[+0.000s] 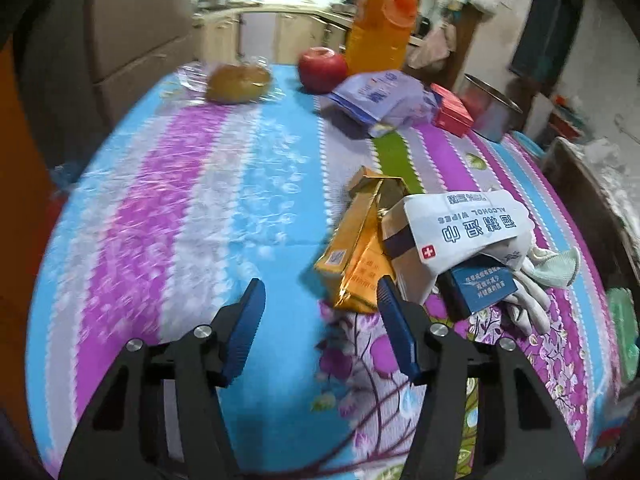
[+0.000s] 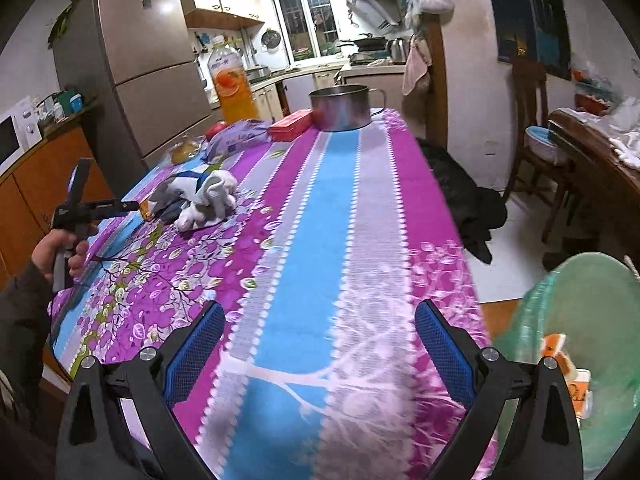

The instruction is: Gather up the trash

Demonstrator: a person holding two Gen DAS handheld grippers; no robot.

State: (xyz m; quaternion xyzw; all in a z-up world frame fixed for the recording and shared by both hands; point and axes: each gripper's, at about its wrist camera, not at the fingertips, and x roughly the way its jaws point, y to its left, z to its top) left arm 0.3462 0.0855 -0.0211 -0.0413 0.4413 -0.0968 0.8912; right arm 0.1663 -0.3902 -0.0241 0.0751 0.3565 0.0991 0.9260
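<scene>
In the left wrist view my left gripper [image 1: 320, 292] hovers open over the striped tablecloth, with nothing between its blue pads. Just right of its right fingertip lies a heap of trash: a crumpled gold carton [image 1: 356, 248], a white alcohol wipes packet [image 1: 468, 224], a small blue box [image 1: 480, 284] and white gloves [image 1: 532, 280]. My right gripper [image 2: 320, 312] stands open and empty above the near end of the table. A green plastic bag [image 2: 580, 340] hangs at the table's right edge with orange-and-white rubbish inside. The heap [image 2: 200, 196] lies far left of that gripper.
At the far end stand a steel pot [image 2: 340, 108], a red box [image 2: 290, 124], a purple packet [image 1: 380, 100], a red apple [image 1: 322, 68], a wrapped bun [image 1: 238, 82] and an orange juice bottle [image 1: 384, 20]. A black bag [image 2: 460, 192] lies on the floor right of the table.
</scene>
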